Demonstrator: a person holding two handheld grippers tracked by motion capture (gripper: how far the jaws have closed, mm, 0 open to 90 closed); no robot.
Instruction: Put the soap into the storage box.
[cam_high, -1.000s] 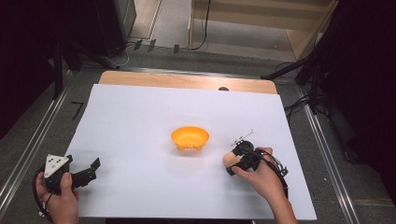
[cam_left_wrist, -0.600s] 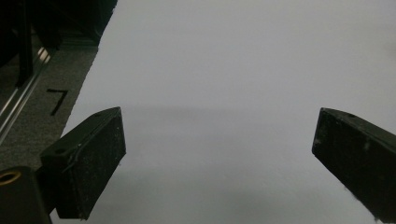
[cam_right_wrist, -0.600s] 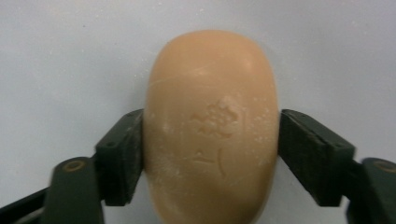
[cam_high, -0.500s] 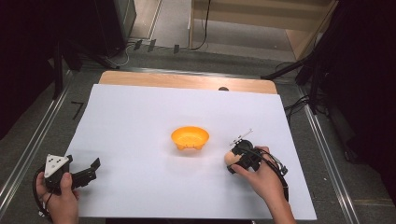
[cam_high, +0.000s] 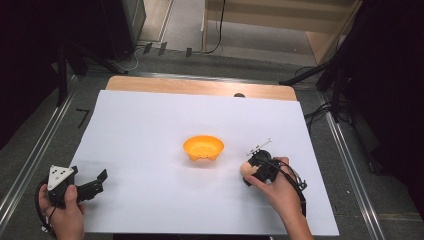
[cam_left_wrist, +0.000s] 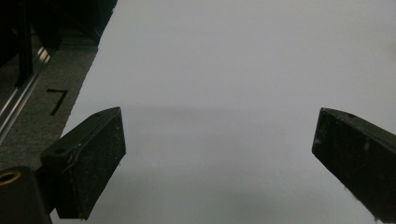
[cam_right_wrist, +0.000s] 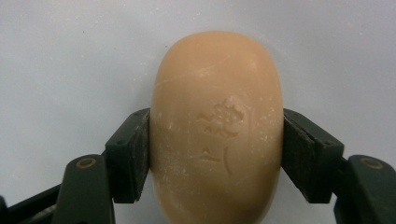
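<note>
A tan oval soap bar (cam_right_wrist: 217, 93) with a stamped mark is clamped between the jaws of my right gripper (cam_right_wrist: 217, 123), just over the white sheet. From above, the right gripper (cam_high: 249, 175) and the soap bar (cam_high: 245, 170) sit to the right of an orange bowl (cam_high: 203, 148), which stands at the middle of the sheet. My left gripper (cam_high: 98, 182) rests at the sheet's near left corner. Its jaws are spread wide in the left gripper view (cam_left_wrist: 219, 128), with only bare sheet between them.
A large white sheet (cam_high: 150, 120) covers the wooden table (cam_high: 200, 86). A small dark object (cam_high: 239, 95) lies at the far edge. Metal rails (cam_high: 30, 165) run along both sides, and grey floor with a taped "7" (cam_left_wrist: 57, 100) lies to the left.
</note>
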